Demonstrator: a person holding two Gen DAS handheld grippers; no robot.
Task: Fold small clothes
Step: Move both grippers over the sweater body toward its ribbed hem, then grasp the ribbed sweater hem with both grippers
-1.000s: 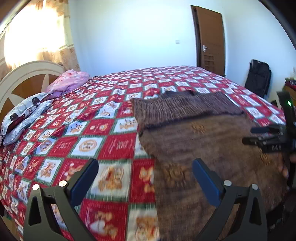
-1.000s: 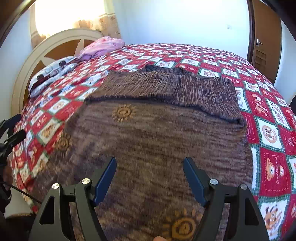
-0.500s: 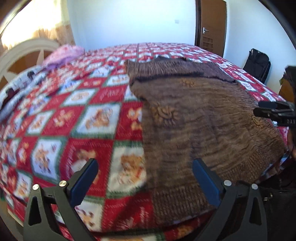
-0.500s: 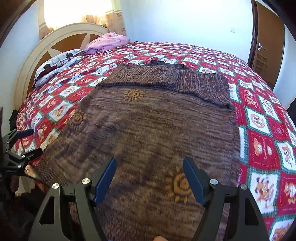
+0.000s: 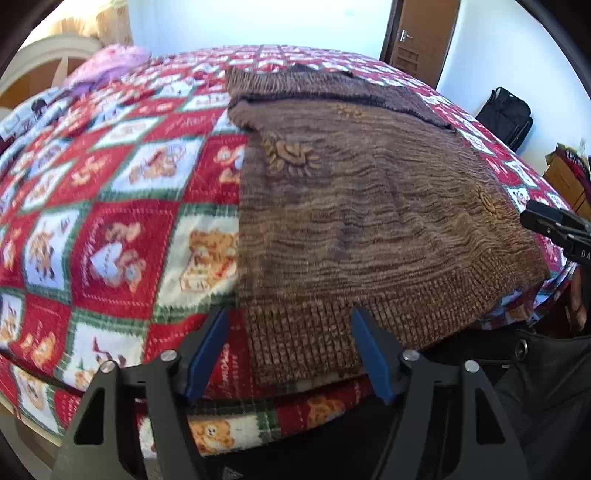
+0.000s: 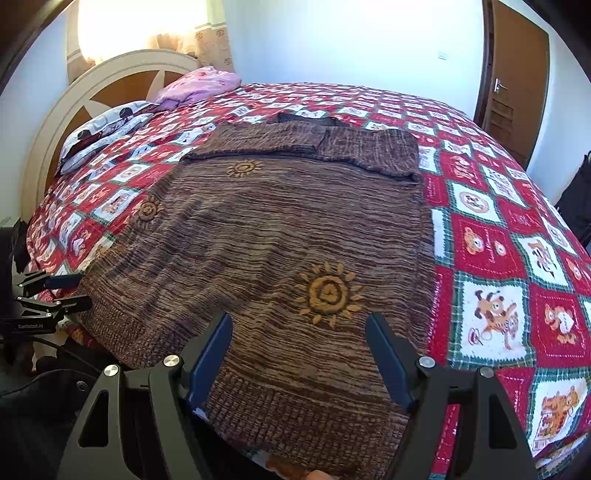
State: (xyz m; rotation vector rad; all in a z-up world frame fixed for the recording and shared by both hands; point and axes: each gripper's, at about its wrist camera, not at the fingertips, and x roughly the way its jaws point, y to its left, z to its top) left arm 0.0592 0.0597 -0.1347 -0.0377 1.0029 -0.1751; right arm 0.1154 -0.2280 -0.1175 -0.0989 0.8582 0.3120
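sweater: a brown knitted sweater with orange sun figures lies flat on the bed, its sleeves folded across the far part; the ribbed hem reaches the near edge of the bed and hangs a little over it.
bed cover: a red, white and green quilt with cartoon squares is under the sweater and shows on both sides of it.
left gripper: the left gripper is at the hem's left corner; its jaws have just been closing, yet a gap stays between them. the hem corner is between the blue fingers, and i cannot tell if they touch the knit.
right gripper: the right gripper stands open above the hem near the sweater's right side, below one sun figure; it holds nothing.
far end: a pink cloth and a patterned pillow lie by the headboard.
room: a brown door and a black bag are beyond the bed.
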